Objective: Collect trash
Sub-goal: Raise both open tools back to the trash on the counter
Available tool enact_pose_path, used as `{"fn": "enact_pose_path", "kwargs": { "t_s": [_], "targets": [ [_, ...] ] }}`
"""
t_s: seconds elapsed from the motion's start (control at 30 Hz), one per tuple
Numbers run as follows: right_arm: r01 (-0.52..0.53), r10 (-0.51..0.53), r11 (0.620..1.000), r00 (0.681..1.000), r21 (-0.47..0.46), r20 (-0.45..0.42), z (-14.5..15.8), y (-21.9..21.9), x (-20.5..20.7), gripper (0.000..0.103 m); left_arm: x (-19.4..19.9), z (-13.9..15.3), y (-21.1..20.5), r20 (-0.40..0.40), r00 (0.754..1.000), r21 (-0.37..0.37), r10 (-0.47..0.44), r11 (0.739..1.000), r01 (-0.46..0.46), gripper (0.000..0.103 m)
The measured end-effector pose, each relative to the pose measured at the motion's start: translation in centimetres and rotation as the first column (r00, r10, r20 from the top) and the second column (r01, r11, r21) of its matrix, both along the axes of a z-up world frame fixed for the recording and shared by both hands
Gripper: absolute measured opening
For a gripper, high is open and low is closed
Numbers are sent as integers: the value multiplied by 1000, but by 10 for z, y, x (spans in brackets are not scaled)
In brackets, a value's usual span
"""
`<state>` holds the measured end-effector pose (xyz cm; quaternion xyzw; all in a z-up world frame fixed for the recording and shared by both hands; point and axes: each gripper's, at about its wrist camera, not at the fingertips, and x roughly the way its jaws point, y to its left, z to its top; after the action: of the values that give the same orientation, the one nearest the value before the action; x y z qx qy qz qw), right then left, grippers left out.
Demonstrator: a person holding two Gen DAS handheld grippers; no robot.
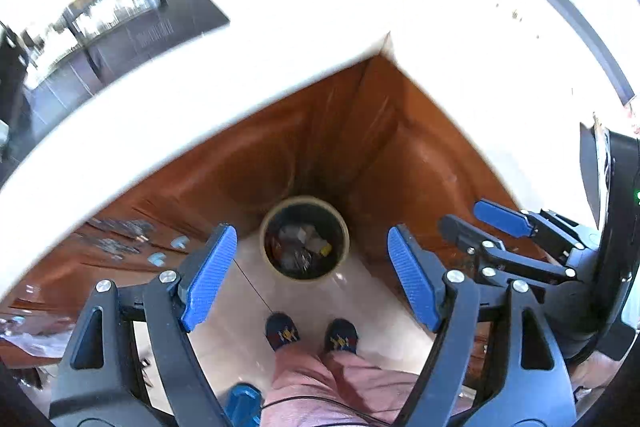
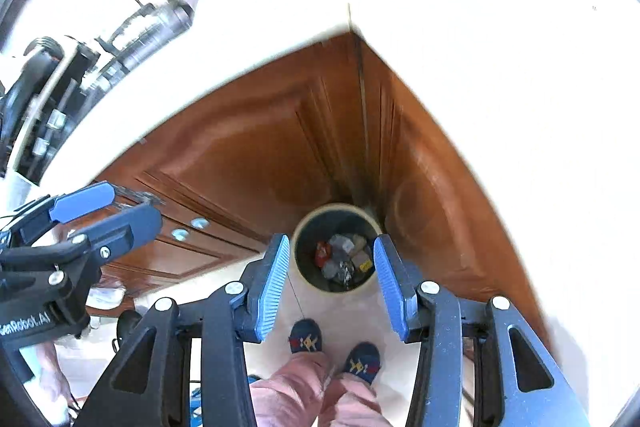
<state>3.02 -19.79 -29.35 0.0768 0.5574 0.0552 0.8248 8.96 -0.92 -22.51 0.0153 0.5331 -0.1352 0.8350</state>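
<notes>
A round bin (image 1: 307, 277) (image 2: 320, 285) stands on the pale floor in the corner of the wooden cabinets, far below both grippers. Crumpled wrappers and bits of trash (image 1: 300, 247) (image 2: 342, 259) lie inside it, among them a red and a yellow piece. My left gripper (image 1: 311, 233) hangs high over the bin, open, with nothing between its blue pads. My right gripper (image 2: 331, 239) is beside it at the same height, its jaws narrower but open and empty. Each gripper shows in the other's view: the right gripper (image 1: 476, 221) at the right, the left gripper (image 2: 132, 205) at the left.
A white countertop (image 1: 240, 75) (image 2: 480, 67) wraps around the corner above the brown cabinet doors (image 2: 260, 155). Drawer knobs (image 2: 199, 223) sit at the left. A dish rack with glassware (image 1: 112, 3) stands on the far counter. The person's blue slippers (image 1: 282, 333) (image 2: 306, 337) are just in front of the bin.
</notes>
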Motion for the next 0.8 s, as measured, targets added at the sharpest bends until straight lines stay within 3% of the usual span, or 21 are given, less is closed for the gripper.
{"fn": "enact_pose_path", "kwargs": {
  "t_s": [0.3, 0.5, 0.63, 0.8],
  "targets": [
    [-22, 17, 1000, 977, 18, 211, 141, -20, -7, 53, -21, 120, 1, 194, 980, 6, 38, 999, -40, 76],
    [-49, 47, 999, 933, -4, 357, 217, -31, 2, 60, -16, 178, -12, 315, 949, 81, 26, 995, -54, 76],
    [-57, 60, 998, 894, -19, 443, 254, -34, 18, 73, 0, 216, -18, 378, 925, 123, 31, 989, -83, 77],
    [-72, 85, 996, 869, -46, 488, 287, -32, 61, 74, 35, 253, -19, 426, 904, 144, 30, 985, -101, 77]
  ]
}}
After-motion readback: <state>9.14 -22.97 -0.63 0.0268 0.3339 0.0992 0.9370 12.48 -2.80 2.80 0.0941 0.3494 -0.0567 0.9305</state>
